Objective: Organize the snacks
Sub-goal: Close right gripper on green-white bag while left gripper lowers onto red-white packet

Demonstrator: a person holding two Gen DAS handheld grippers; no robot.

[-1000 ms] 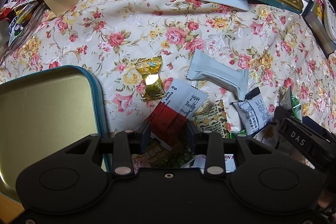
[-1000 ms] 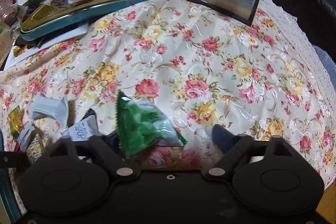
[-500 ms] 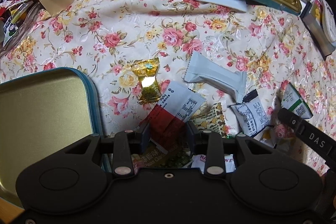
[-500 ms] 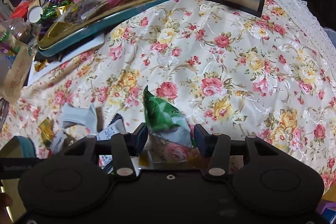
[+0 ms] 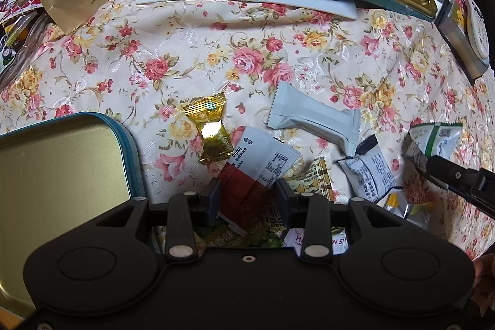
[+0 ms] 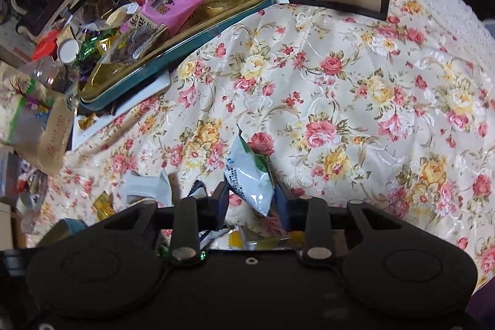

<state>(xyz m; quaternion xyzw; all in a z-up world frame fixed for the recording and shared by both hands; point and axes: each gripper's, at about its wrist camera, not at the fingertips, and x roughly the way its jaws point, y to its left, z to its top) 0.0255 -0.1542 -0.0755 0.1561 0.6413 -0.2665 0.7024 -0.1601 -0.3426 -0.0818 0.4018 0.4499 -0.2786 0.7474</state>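
Snacks (image 5: 312, 124) lay scattered on the floral-clothed bench (image 5: 191, 51), two of them held.

The left hand-held gripper (image 5: 247, 197) was clamped on a red-and-white packet (image 5: 256, 166) beside the empty gold tin (image 5: 58, 172). The right hand-held gripper (image 6: 251, 203) pinched a green-and-white packet (image 6: 249, 175), raised above the cloth. A gold-wrapped candy (image 5: 210, 129) lay just beyond the red-and-white packet.

Floral cream tablecloth (image 5: 191, 51); gold candy wrapper (image 5: 210, 129); red-white packet (image 5: 253, 172); green-white packet (image 6: 249, 175); teal-rimmed gold tin (image 5: 136, 150).
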